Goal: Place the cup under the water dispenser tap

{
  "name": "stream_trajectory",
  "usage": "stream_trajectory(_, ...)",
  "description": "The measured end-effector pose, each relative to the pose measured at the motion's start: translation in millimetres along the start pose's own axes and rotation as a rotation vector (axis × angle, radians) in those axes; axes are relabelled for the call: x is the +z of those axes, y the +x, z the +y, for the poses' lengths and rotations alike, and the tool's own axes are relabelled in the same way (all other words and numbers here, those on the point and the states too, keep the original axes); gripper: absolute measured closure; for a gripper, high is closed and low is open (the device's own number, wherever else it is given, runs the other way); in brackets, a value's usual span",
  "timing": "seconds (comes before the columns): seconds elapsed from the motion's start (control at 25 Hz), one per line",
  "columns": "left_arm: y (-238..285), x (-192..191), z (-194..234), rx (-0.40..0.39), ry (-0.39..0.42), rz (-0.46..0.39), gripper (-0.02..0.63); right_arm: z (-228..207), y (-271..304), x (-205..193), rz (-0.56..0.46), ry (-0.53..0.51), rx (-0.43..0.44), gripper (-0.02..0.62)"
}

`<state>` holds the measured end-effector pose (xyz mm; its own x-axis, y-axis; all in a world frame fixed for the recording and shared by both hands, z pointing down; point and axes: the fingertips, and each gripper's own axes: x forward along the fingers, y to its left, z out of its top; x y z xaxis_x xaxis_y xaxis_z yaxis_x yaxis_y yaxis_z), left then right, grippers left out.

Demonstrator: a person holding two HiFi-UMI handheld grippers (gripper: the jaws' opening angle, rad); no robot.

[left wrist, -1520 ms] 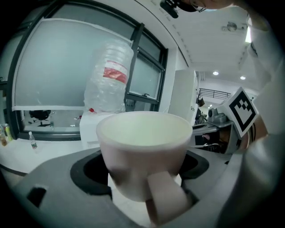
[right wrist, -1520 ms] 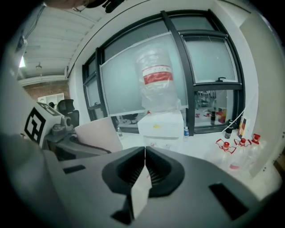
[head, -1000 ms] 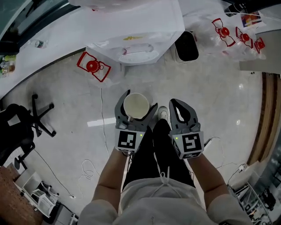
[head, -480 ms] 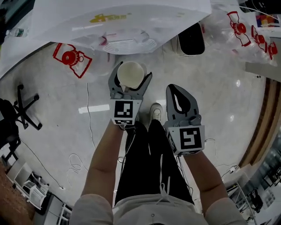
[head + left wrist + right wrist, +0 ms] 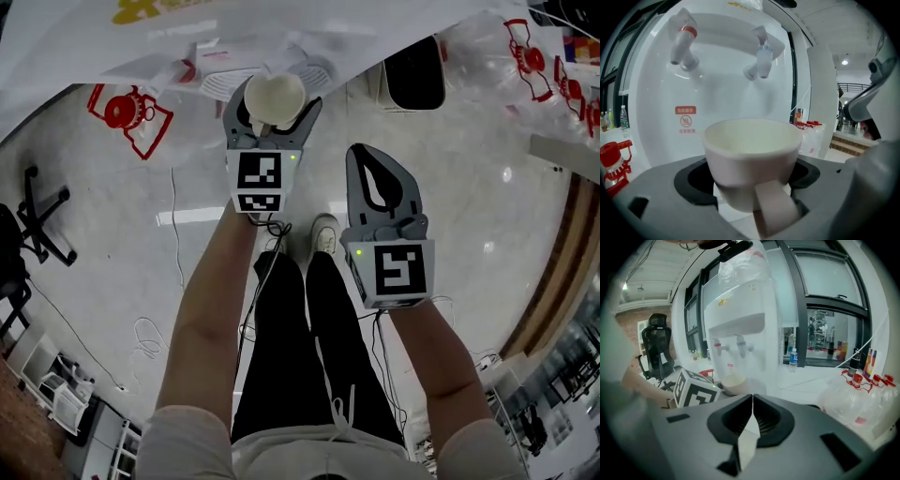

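Cup (image 5: 274,97) was held upright in left gripper (image 5: 273,112) jaws, just before dispenser taps (image 5: 758,62) | right gripper (image 5: 371,169) jaws were pressed together, empty, nearer, right.

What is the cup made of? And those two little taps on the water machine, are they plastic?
The cup looks like ceramic: thick cream walls, a matte finish and a chunky handle, though hard plastic is possible. The two taps look like moulded white plastic, smooth and slightly shiny; one has a red band.
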<state>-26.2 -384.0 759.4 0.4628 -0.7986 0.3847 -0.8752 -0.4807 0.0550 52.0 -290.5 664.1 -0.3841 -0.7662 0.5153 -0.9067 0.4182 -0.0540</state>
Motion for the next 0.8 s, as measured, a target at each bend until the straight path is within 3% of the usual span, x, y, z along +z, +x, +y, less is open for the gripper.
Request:
stream_trajectory(0.28, 24.5, -5.5, 4.9, 0.033, 0.052, 0.018, 0.153, -7.8, 1.4, -0.6, 0.003, -0.003, 0.000, 0.566)
stream_trajectory(0.44, 28.6, -9.1, 1.7, 0.027, 0.075, 0.027, 0.153, -14.3, -3.5, -15.3, 0.062, -0.013, -0.011, 0.566)
stream_trajectory(0.8, 28.8, -8.5, 2.4, 0.047, 0.106, 0.007, 0.152, -18.9, -5.5, -24.1, 0.037, 0.022, -0.026, 0.566)
